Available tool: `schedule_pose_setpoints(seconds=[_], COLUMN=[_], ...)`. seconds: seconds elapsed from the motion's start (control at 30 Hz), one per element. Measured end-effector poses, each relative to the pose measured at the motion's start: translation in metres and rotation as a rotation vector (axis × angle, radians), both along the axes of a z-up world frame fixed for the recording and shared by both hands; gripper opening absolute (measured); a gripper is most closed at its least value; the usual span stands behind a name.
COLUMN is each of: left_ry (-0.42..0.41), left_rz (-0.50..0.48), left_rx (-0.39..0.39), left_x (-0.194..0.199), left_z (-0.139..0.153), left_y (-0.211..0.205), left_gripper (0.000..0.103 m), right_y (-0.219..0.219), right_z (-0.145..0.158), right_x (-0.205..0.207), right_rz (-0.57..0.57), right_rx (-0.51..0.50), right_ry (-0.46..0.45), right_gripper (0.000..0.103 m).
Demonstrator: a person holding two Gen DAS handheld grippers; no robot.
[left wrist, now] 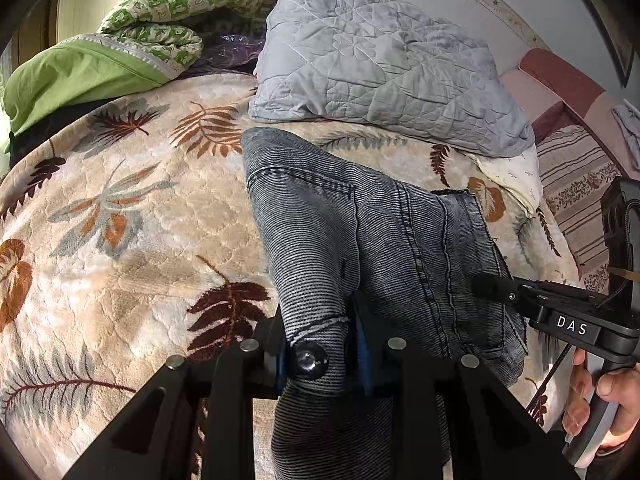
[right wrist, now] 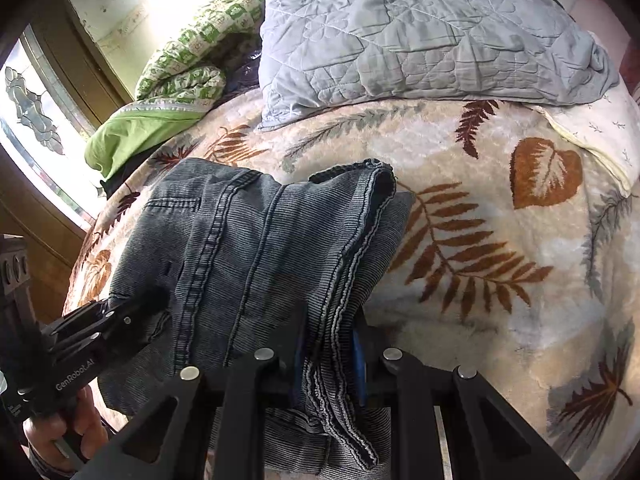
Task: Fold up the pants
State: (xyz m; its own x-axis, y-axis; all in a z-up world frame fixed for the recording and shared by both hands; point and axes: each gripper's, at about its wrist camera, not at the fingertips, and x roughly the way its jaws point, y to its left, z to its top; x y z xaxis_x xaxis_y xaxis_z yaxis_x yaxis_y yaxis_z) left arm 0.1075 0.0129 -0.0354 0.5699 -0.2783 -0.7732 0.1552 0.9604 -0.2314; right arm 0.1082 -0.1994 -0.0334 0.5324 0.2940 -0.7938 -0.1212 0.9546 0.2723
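Grey-blue denim pants (left wrist: 352,232) lie bunched on the leaf-patterned blanket (left wrist: 120,240), part lifted toward both cameras. My left gripper (left wrist: 316,344) is shut on the waistband by its metal button (left wrist: 310,360). The right gripper (left wrist: 488,286) shows in the left wrist view, at the pants' right edge. In the right wrist view the pants (right wrist: 248,240) hang in folds and my right gripper (right wrist: 328,352) is shut on a stack of hem edges. The left gripper (right wrist: 148,300) shows at the left, on the pants.
A grey quilted pillow (left wrist: 372,60) lies behind the pants, also in the right wrist view (right wrist: 420,32). A green patterned quilt (left wrist: 132,40) is piled at the back left. A window (right wrist: 32,120) is at the left. Striped bedding (left wrist: 576,192) lies at the right.
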Motion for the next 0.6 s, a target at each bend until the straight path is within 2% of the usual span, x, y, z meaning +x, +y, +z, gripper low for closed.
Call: schedule_pose_setpoints(seconds=[0.13, 0.3, 0.33, 0.37, 0.43, 0.47, 0.5, 0.6], left_ry=[0.025, 0.026, 0.044, 0.069, 0.082, 0.069, 0.065, 0.026], left_rz=[0.018, 0.024, 0.017, 0.009, 0.012, 0.022, 0.037, 0.079], left_rx=[-0.012, -0.019, -0.006, 0.023, 0.066, 0.058, 0.047, 0.008], left_x=[-0.004, -0.002, 0.000, 0.003, 0.003, -0.001, -0.004, -0.022], left_z=[-0.010, -0.006, -0.010, -0.017, -0.025, -0.023, -0.019, 0.000], left_y=[0.003, 0.003, 0.001, -0.002, -0.002, 0.001, 0.005, 0.019], left_gripper=[0.028, 0.029, 0.034, 0.045, 0.055, 0.063, 0.066, 0.067], right_y=[0.000, 0.003, 0.004, 0.004, 0.001, -0.002, -0.005, -0.013], right_z=[-0.011, -0.007, -0.008, -0.012, -0.023, -0.028, -0.030, -0.019], right_x=[0.004, 0.003, 0.004, 0.005, 0.010, 0.011, 0.010, -0.003], right_rz=[-0.004, 0.004, 0.005, 0.006, -0.010, -0.017, -0.026, -0.060], right_rx=[-0.003, -0.015, -0.018, -0.022, -0.032, -0.034, -0.033, -0.053], right_ry=[0.024, 0.006, 0.010, 0.025, 0.069, 0.090, 0.097, 0.046], right_gripper=[0.021, 0.021, 0.021, 0.022, 0.034, 0.042, 0.056, 0.058])
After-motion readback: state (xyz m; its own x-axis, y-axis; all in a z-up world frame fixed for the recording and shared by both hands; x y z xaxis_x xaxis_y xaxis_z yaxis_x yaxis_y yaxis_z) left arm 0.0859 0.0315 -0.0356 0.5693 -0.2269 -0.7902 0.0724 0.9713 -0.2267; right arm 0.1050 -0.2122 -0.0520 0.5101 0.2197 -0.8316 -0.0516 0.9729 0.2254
